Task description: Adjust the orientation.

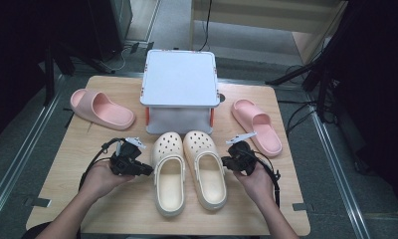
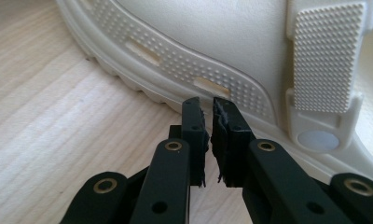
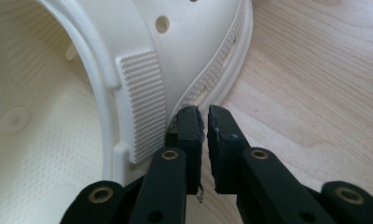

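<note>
High view: we hold the left tongs (image 1: pixel 146 170) just outside the left clog (image 1: pixel 168 172) and the right tongs (image 1: pixel 226 162) just outside the right clog (image 1: pixel 205 167); both clogs lie between our tongs on the table (image 1: pixel 72 164), with a grey box (image 1: pixel 179 79) beyond them and pink slides (image 1: pixel 101 108) farther out.

Left gripper view: our left tongs (image 2: pixel 208 103) are nearly pressed together with nothing between them, tips at the clog's dotted side wall (image 2: pixel 184 60).

Right gripper view: our right tongs (image 3: pixel 202 110) are likewise nearly closed and empty, tips beside the strap hinge (image 3: pixel 140 105).

Risk: with jaws this narrow we judge they would push the clogs sideways instead of gripping, skewing the pair.
</note>
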{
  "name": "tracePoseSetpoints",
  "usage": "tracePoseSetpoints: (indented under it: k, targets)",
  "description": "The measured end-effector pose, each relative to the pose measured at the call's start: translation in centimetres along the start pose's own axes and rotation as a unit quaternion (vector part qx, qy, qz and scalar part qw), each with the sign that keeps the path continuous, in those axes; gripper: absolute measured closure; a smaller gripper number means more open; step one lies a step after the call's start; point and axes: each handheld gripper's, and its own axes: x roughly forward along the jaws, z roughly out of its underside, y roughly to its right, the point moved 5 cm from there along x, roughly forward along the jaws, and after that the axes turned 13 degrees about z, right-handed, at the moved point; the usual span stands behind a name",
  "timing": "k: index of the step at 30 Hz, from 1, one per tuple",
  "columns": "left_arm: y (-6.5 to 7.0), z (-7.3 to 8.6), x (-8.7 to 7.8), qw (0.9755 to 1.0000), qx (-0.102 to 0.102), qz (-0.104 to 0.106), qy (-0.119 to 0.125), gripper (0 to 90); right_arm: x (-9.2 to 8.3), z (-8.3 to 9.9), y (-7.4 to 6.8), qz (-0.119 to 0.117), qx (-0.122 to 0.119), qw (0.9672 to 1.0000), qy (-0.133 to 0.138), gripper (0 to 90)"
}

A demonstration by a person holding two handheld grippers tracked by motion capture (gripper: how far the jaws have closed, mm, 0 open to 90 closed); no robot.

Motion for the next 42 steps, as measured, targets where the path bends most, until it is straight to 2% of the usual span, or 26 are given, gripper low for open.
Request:
tracePoseSetpoints:
  k: [4,8,12,14,16,17,18,20,21,22,23,24,25,26,28,29,35,36,39,40,41,42]
  targets:
    - [0.5,-0.1,0.4,0.9998,0.002,0.016,-0.008,82.6,-0.1,0.0,-0.2,-0.016,0.015,0.9997,0.006,85.7]
    - [0.9,-0.1,0.7,0.9996,0.014,0.017,-0.016,82.3,-0.1,-0.1,-0.4,-0.034,0.03,0.9989,0.01,85.7]
    - [0.7,-0.2,0.5,0.9998,0.009,0.017,-0.008,77.9,0.3,0.2,-0.1,-0.03,0.027,0.9992,0.003,85.3]
    - [0.7,-0.3,0.1,0.9998,0.013,0.017,0.003,75.8,0.2,0.1,0.1,-0.028,0.025,0.9993,0.006,83.0]
    - [0.8,-0.4,-0.3,0.9995,0.011,0.018,0.021,74.1,-0.2,-0.1,0.2,-0.028,0.027,0.999,0.02,80.9]
    - [0.8,-0.4,-0.3,0.9995,0.011,0.018,0.021,73.2,-0.2,-0.1,0.2,-0.028,0.027,0.999,0.02,80.9]
    - [0.8,-0.4,-0.9,0.9992,0.01,0.022,0.033,71.3,-0.9,-0.4,0.4,-0.029,0.034,0.9983,0.037,80.9]
    - [0.7,-0.5,-1.7,0.9987,0.014,0.016,0.046,67.7,-1.7,-0.6,0.5,-0.031,0.04,0.9973,0.053,80.1]
    - [0.7,-0.5,-1.7,0.9987,0.014,0.016,0.046,66.0,-1.7,-0.6,0.5,-0.031,0.04,0.9973,0.053,80.1]
    - [0.7,-0.7,-2.4,0.9975,0.007,0.02,0.068,62.7,-2.6,-0.9,0.4,-0.035,0.044,0.9959,0.07,78.0]
    - [0.7,-0.7,-2.4,0.9975,0.007,0.02,0.068,58.9,-3.1,-1.0,0.2,-0.042,0.045,0.9949,0.08,75.7]
    - [0.6,-0.9,-3.0,0.9965,0.001,0.012,0.082,55.0,-3.5,-1.0,0.0,-0.046,0.047,0.994,0.088,75.3]
    - [0.6,-0.9,-3.0,0.9965,0.001,0.012,0.082,51.9,-3.5,-1.0,0.0,-0.046,0.047,0.994,0.088,75.3]
    - [0.6,-1.1,-3.3,0.9963,0.002,0.006,0.086,50.0,-4.3,-1.0,-0.5,-0.05,0.038,0.993,0.101,72.3]
    - [0.7,-1.5,-3.9,0.9958,0.009,0.0,0.091,49.0,-4.7,-1.0,-0.9,-0.058,0.034,0.9922,0.105,71.9]
    - [0.8,-2.0,-4.4,0.9954,0.016,-0.004,0.094,47.8,-5.4,-0.9,-1.6,-0.059,0.023,0.9918,0.111,70.8]
    - [1.3,-3.2,-5.5,0.9952,0.024,-0.004,0.095,49.0,-6.3,-0.7,-3.3,-0.075,0.009,0.9904,0.116,66.4]
    - [1.5,-3.9,-5.8,0.9946,0.027,-0.007,0.1,49.5,-6.6,-0.7,-3.8,-0.084,0.008,0.9891,0.121,64.1]
    - [1.5,-4.5,-6.3,0.994,0.035,-0.009,0.103,49.8,-6.7,-0.6,-4.3,-0.094,0.009,0.9878,0.124,61.7]
    - [1.7,-5.3,-6.7,0.9929,0.038,-0.008,0.112,50.3,-6.7,-0.6,-4.7,-0.096,0.006,0.9876,0.124,59.2]
    - [1.7,-5.3,-6.7,0.9929,0.038,-0.008,0.112,50.6,-6.7,-0.6,-4.7,-0.096,0.006,0.9876,0.124,59.2]
    - [1.8,-5.9,-7.2,0.9922,0.04,-0.008,0.117,51.4,-6.5,-0.6,-5.1,-0.094,0.001,0.9882,0.12,58.2]
